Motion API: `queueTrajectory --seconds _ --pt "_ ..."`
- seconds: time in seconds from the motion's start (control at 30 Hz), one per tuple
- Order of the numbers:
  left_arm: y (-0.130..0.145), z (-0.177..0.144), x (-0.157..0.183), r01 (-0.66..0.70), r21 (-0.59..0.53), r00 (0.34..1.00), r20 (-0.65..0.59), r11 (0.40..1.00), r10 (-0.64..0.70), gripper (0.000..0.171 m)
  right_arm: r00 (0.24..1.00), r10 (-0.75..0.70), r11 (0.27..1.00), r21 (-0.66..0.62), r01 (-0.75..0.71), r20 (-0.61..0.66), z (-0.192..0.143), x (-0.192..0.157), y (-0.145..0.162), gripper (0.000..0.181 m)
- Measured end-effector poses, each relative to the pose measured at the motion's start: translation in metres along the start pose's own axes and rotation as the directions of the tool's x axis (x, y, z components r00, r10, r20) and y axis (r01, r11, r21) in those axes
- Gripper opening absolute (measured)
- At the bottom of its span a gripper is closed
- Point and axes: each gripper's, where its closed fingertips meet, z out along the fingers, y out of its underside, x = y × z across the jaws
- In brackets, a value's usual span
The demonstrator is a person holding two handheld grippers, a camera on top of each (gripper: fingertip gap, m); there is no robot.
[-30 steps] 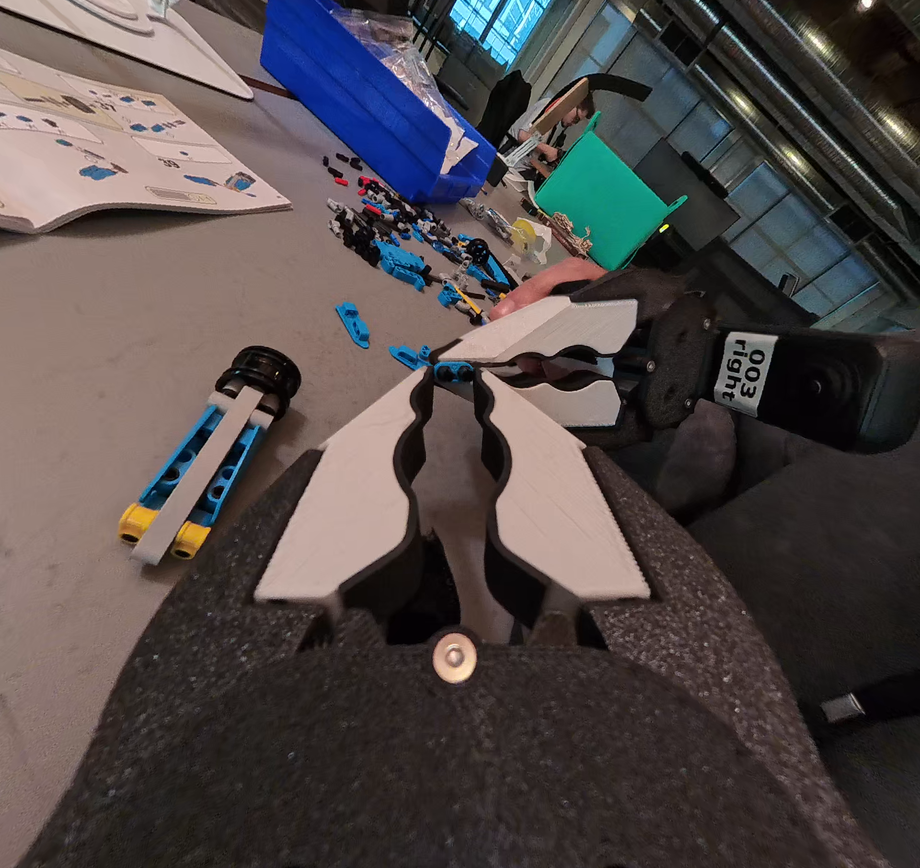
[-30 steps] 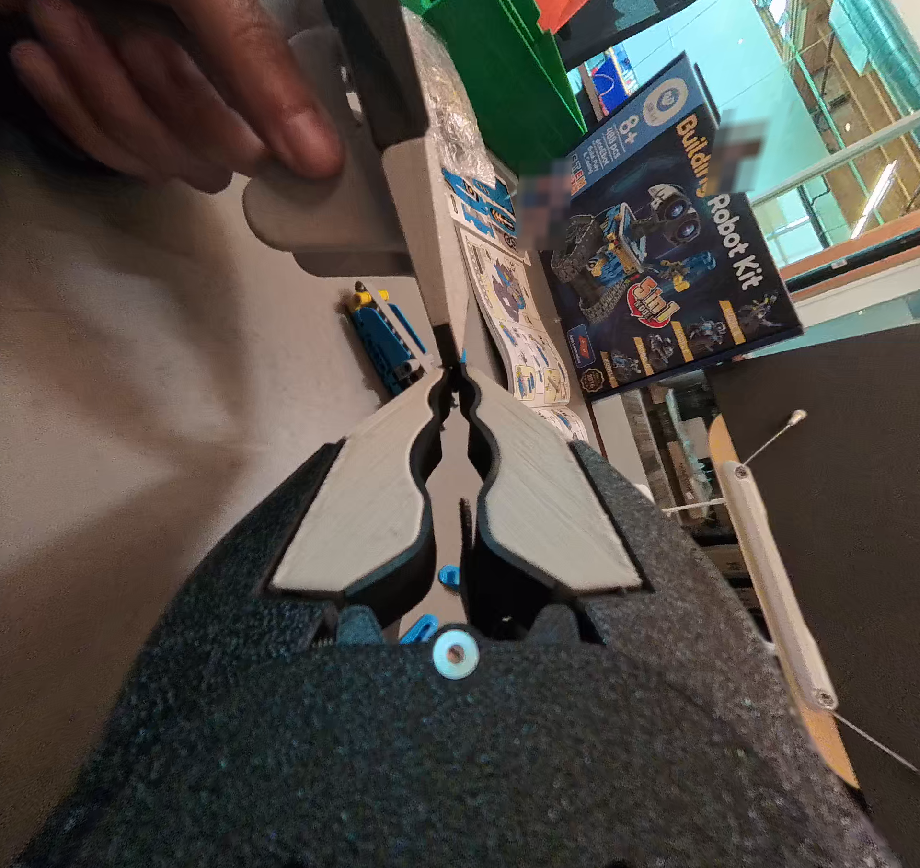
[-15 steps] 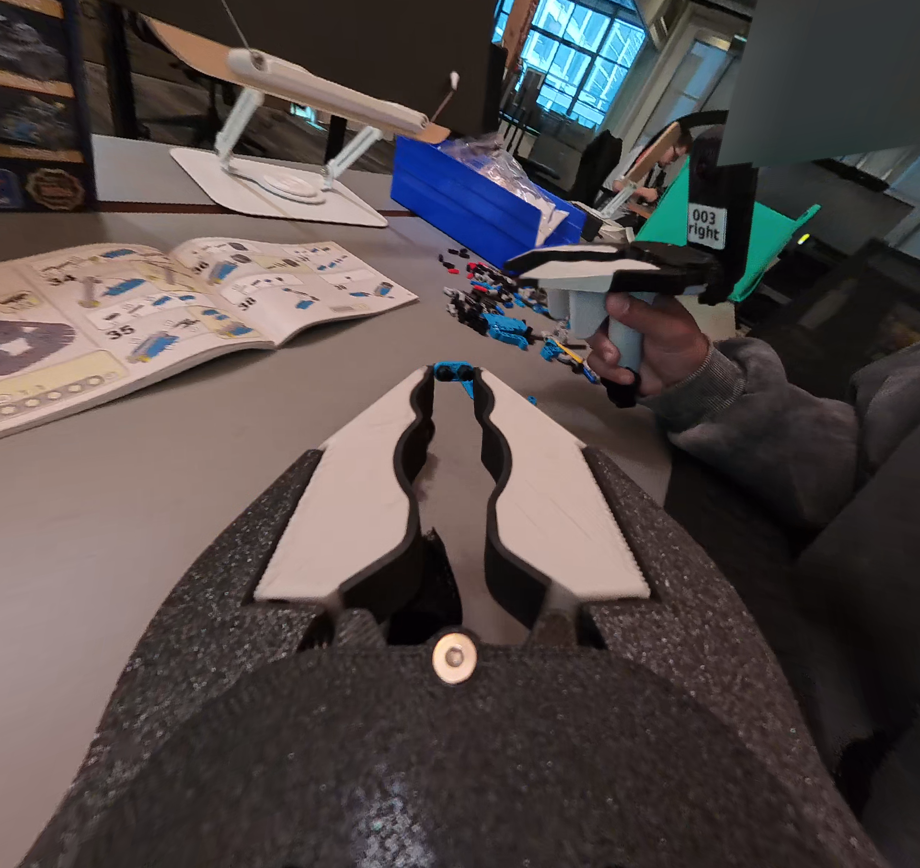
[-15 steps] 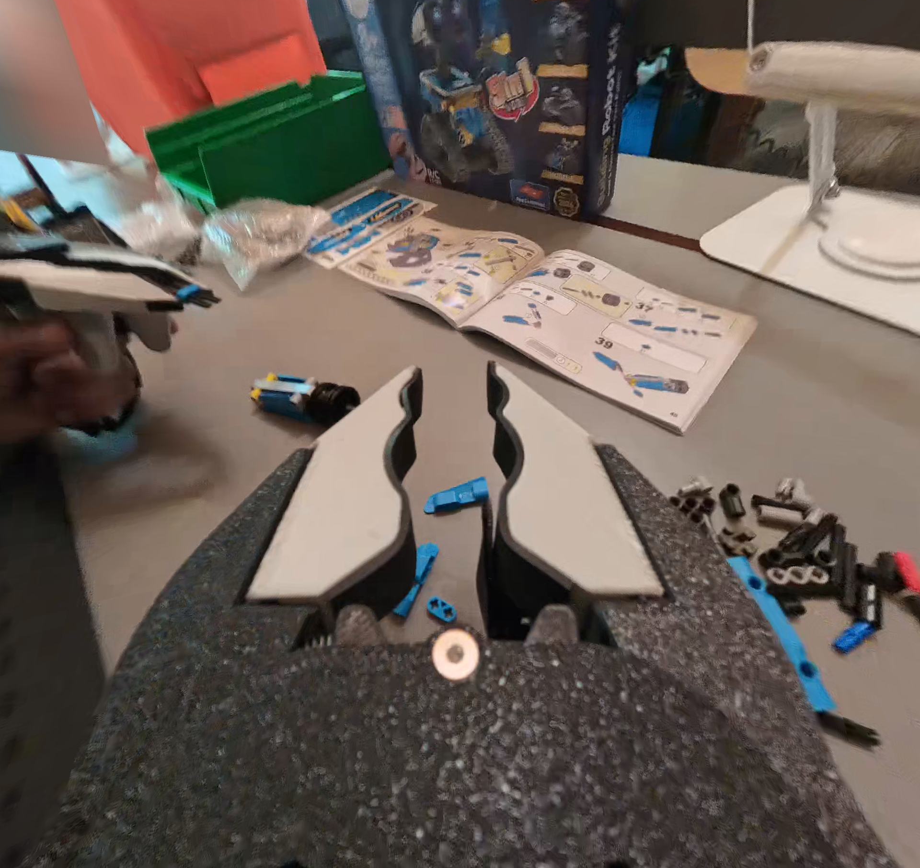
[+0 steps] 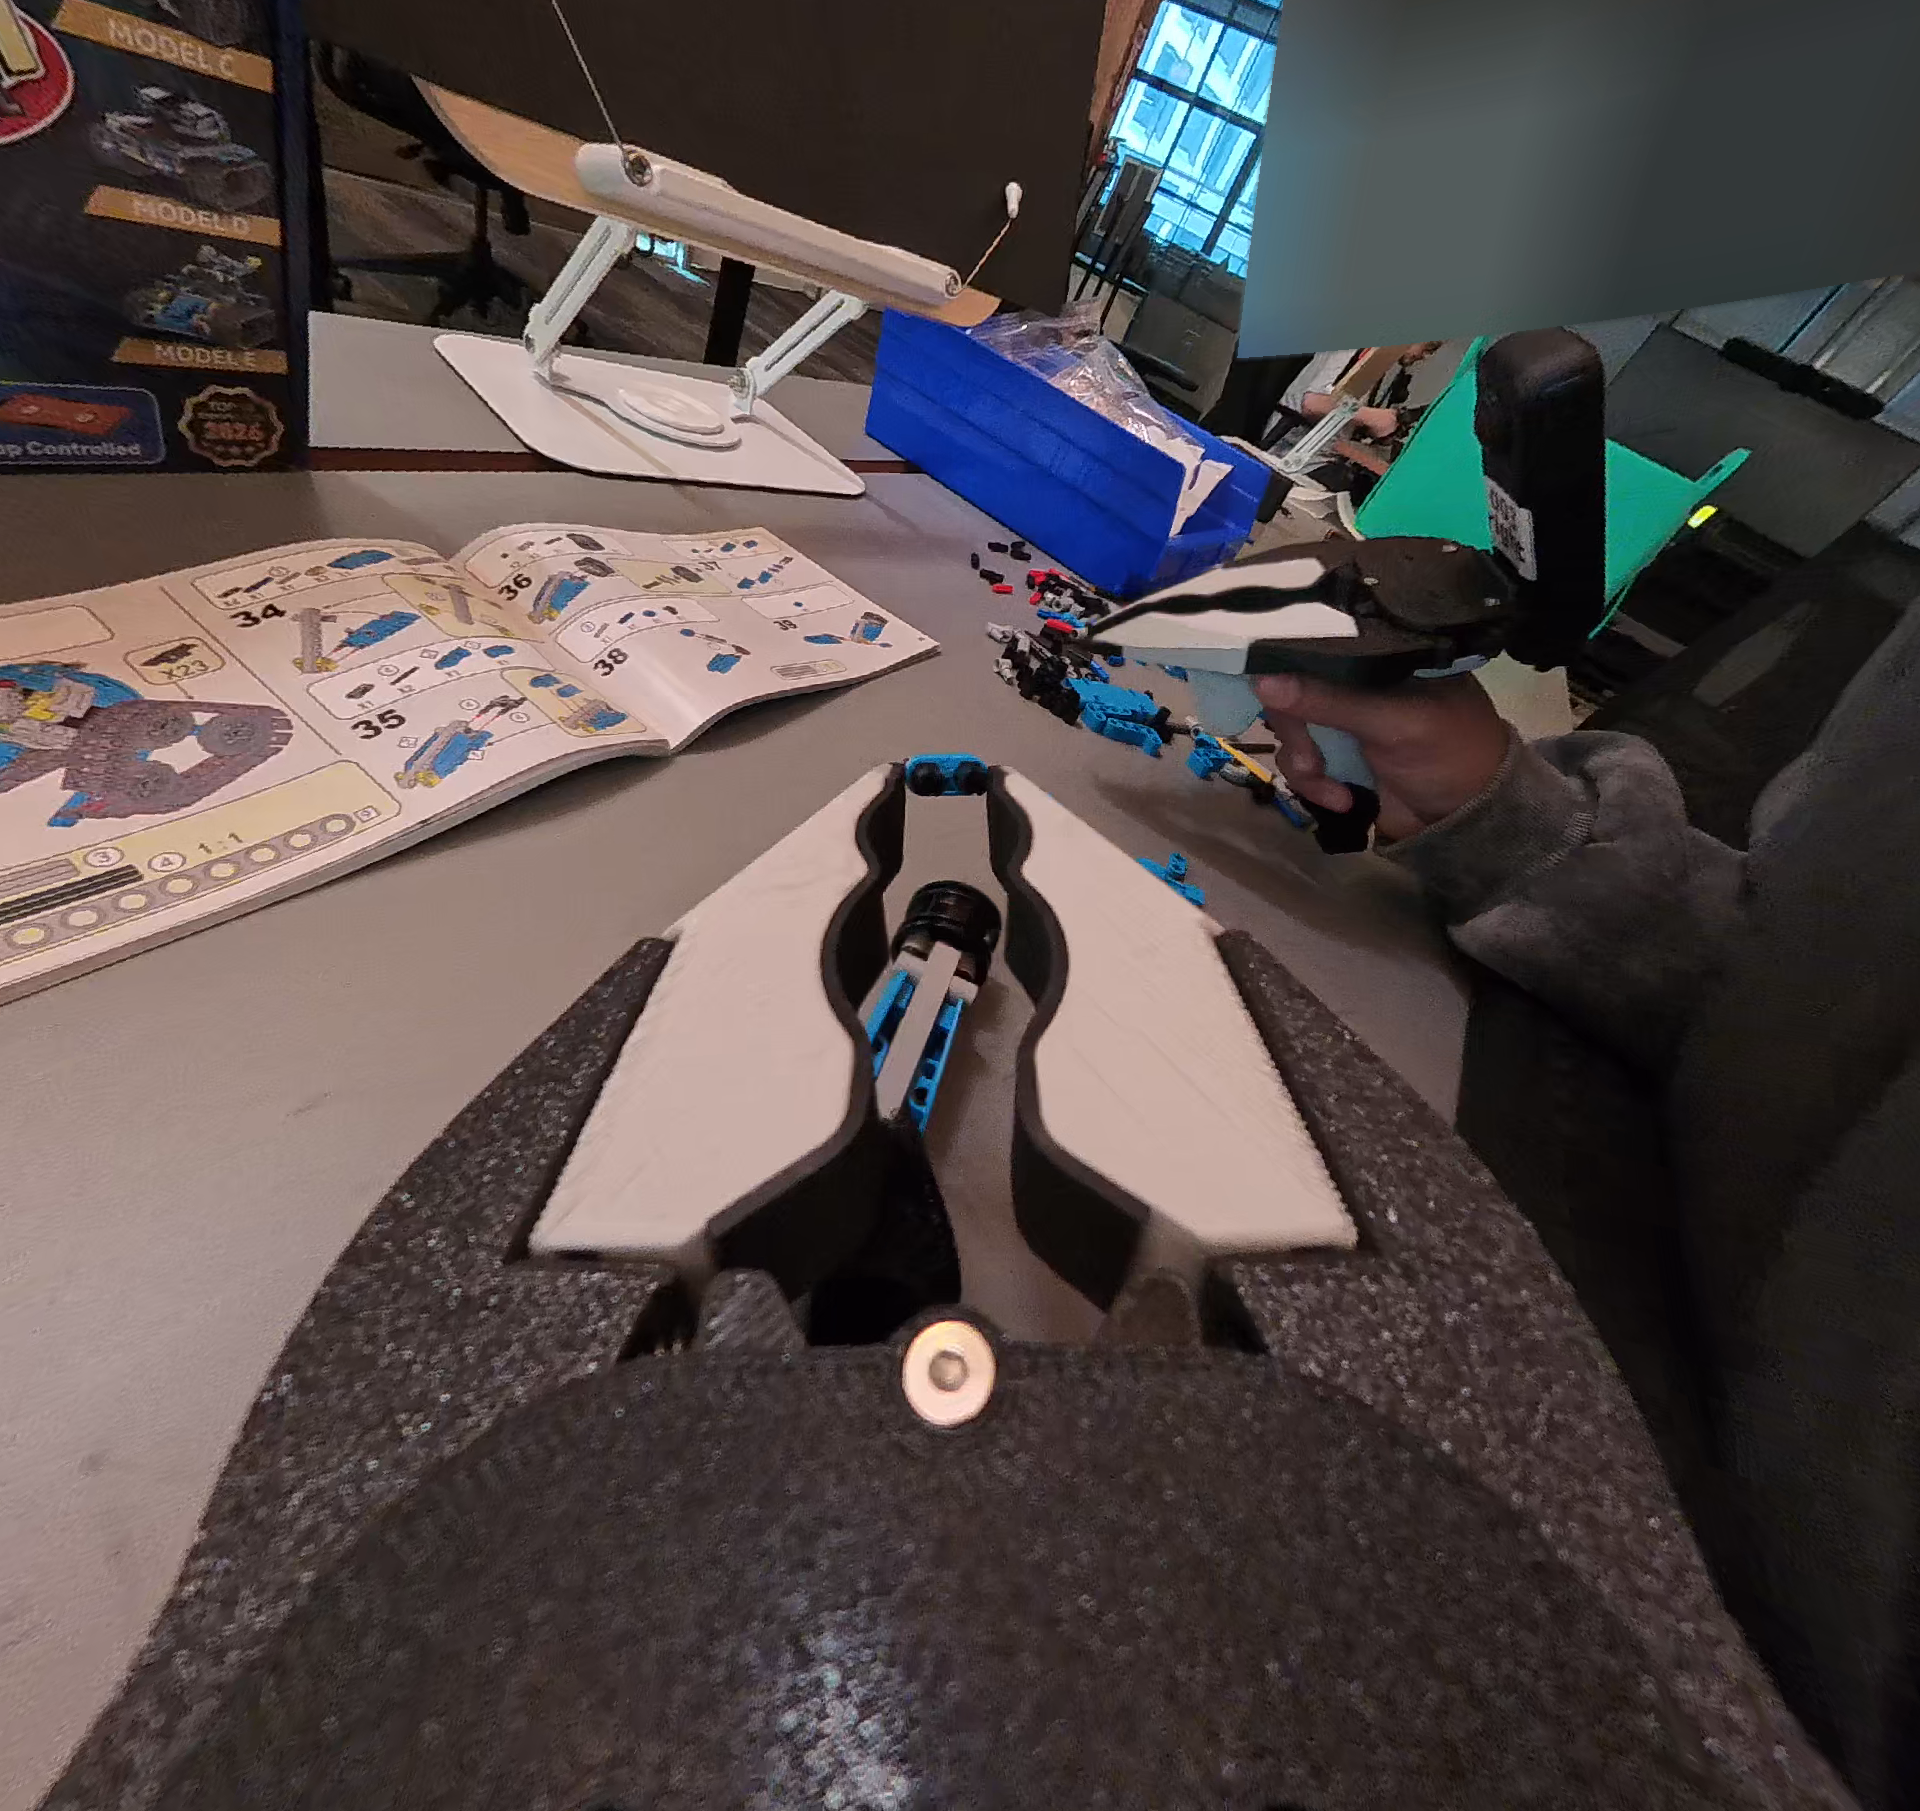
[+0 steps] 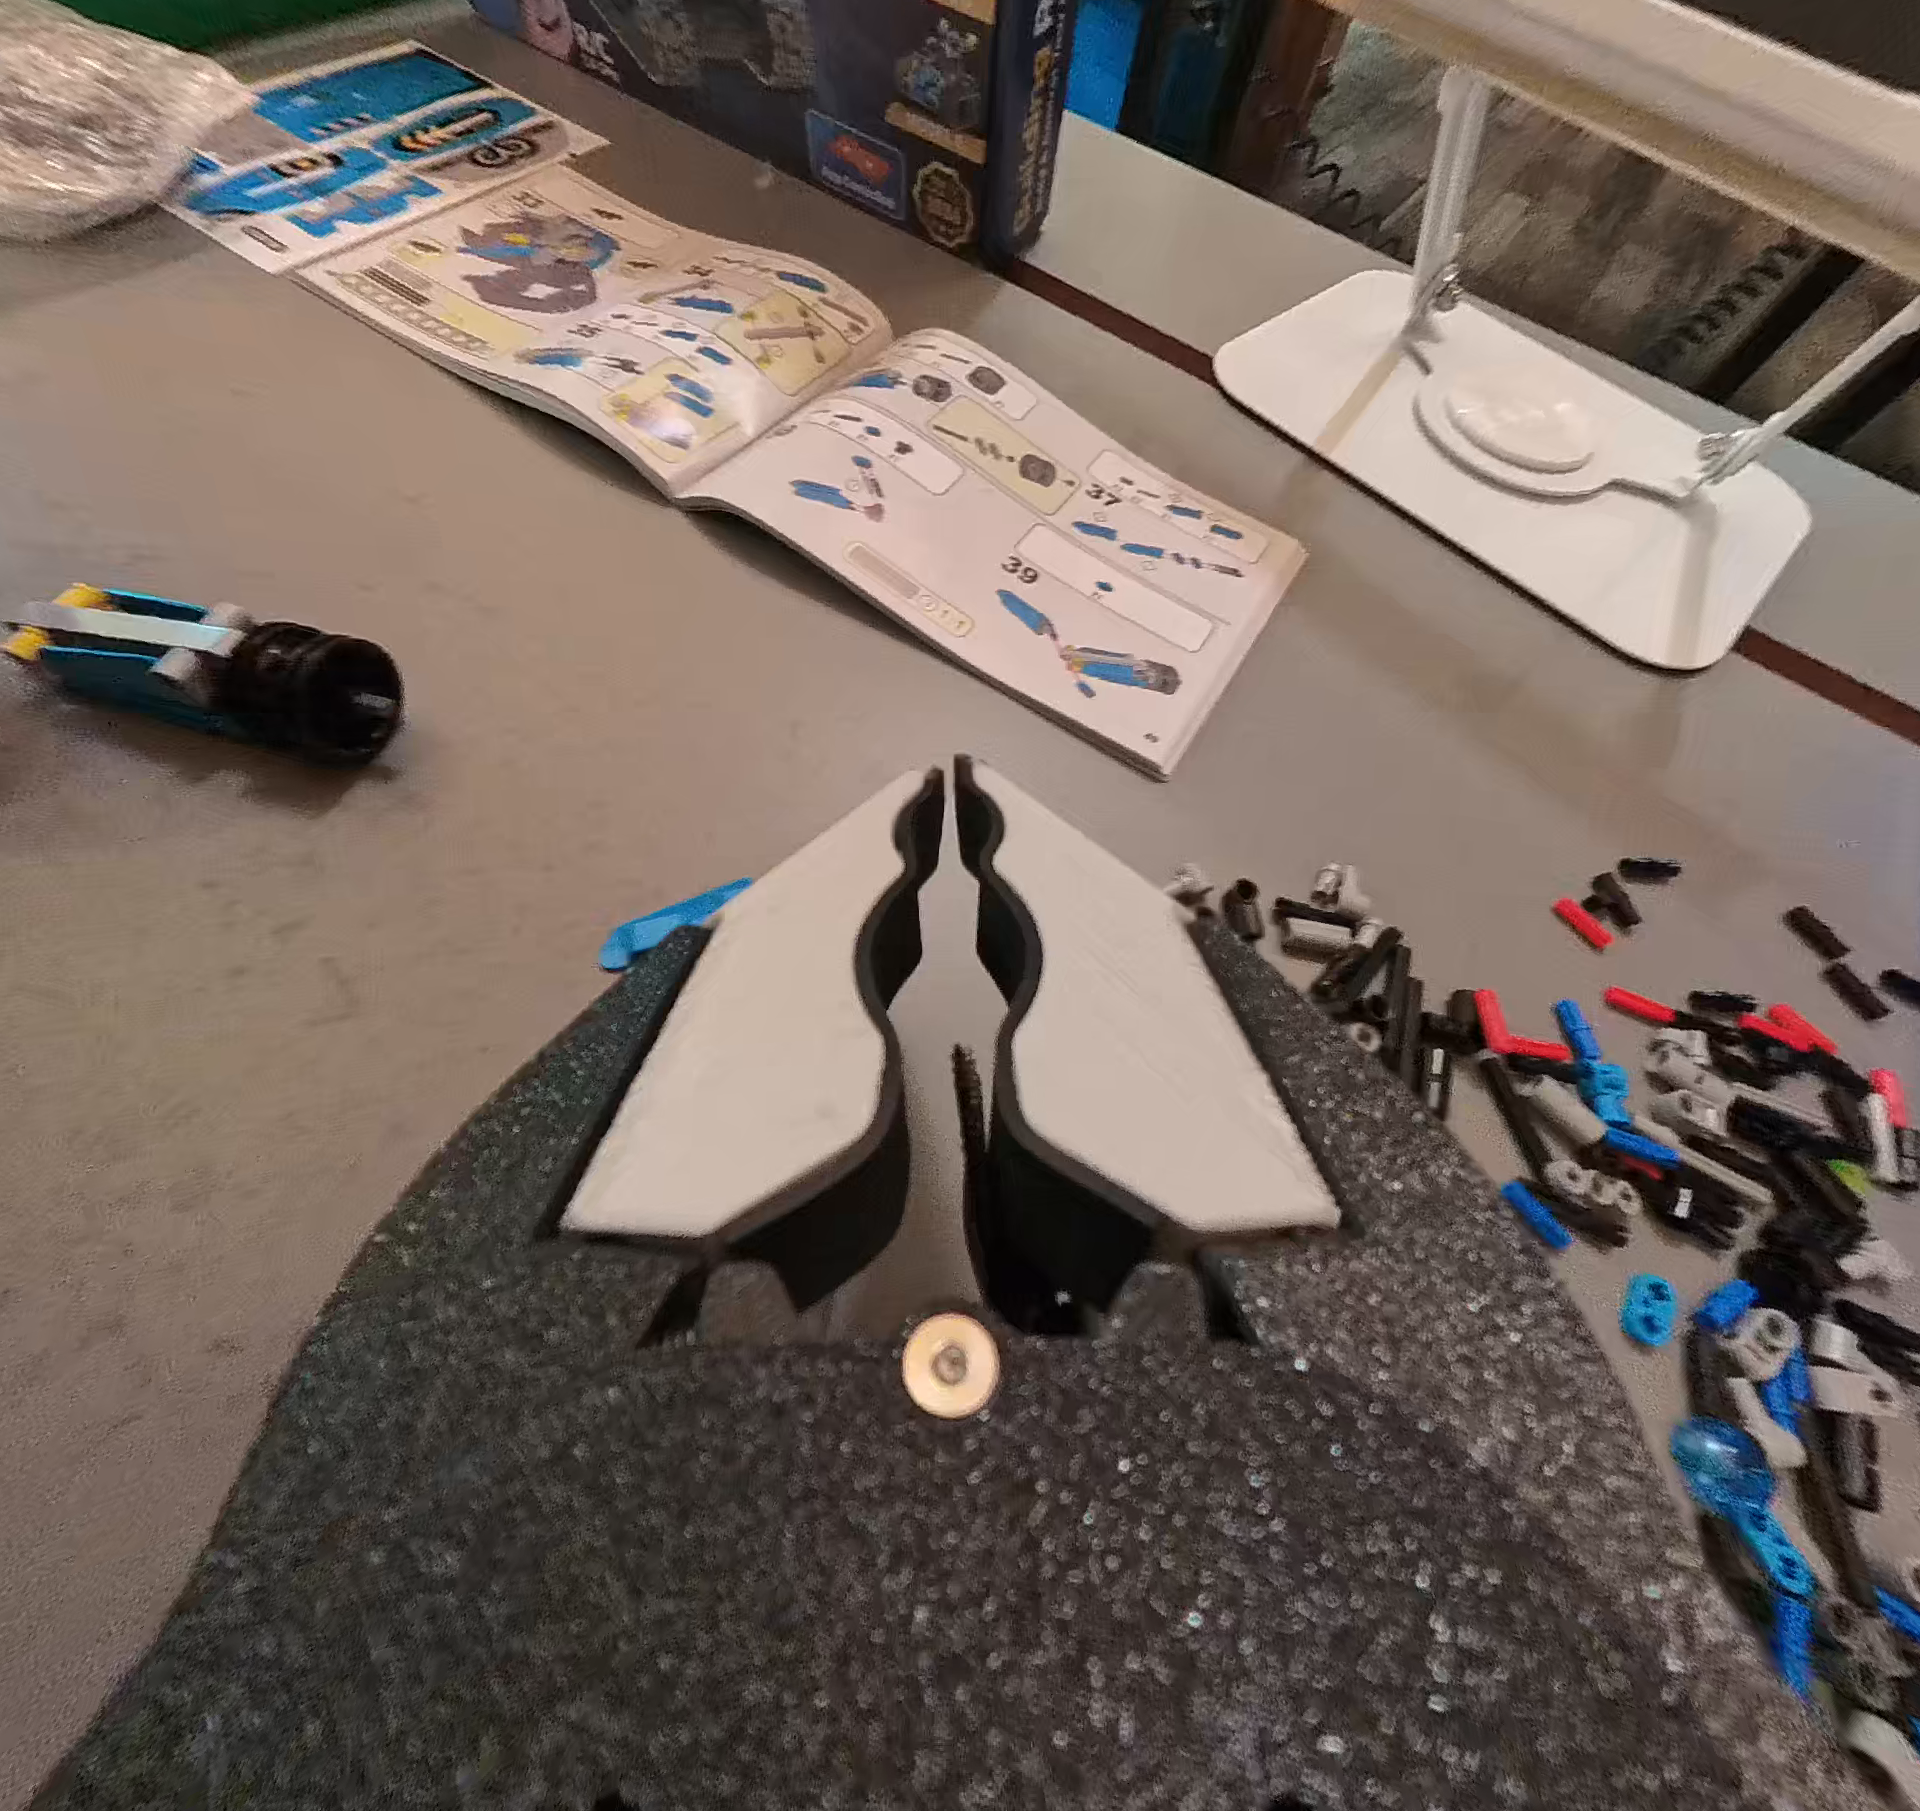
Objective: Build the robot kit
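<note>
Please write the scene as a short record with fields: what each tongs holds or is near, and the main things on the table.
left tongs: shut on a small blue piece, above the blue and black assembly
right tongs: shut, holding nothing, above the grey table
open booklet: flat on the table, beyond both tongs
loose pieces: heap to the right of the right tongs
white stand: behind the booklet
blue bin: far side, beyond the heap

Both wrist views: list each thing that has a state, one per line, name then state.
left gripper: shut on a small blue brick
right gripper: shut, empty
instruction booklet: open, flat on table
blue and grey assembly: lying on its side
blue bin: holds plastic bags
</note>
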Motion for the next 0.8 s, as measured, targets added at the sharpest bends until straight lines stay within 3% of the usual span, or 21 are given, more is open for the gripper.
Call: queueTrajectory --seconds 0.27,0.5,0.63,0.8 --pt "0.012 0.005 0.001 -0.007 -0.061 1.0 -0.007 0.998 0.007 0.015 0.991 0.064 0.998 -0.016 -0.063 0.121 0.004 -0.021 0.005 0.002" --pt "0.01 0.0 0.007 0.05 -0.035 0.997 -0.062 0.998 -0.052 0.015 0.981 0.109 0.993 -0.057 -0.101 0.158 0.008 -0.024 0.015 0.002" --pt "0.013 -0.002 0.009 0.031 -0.044 0.997 -0.069 0.999 -0.034 0.015 0.982 0.104 0.995 -0.007 -0.104 0.157 0.002 -0.024 0.009 0.002" --pt "0.012 0.0 0.007 0.023 -0.04 0.997 -0.074 0.999 -0.026 0.015 0.983 0.102 0.995 -0.033 -0.098 0.15 0.007 -0.021 0.018 0.003"
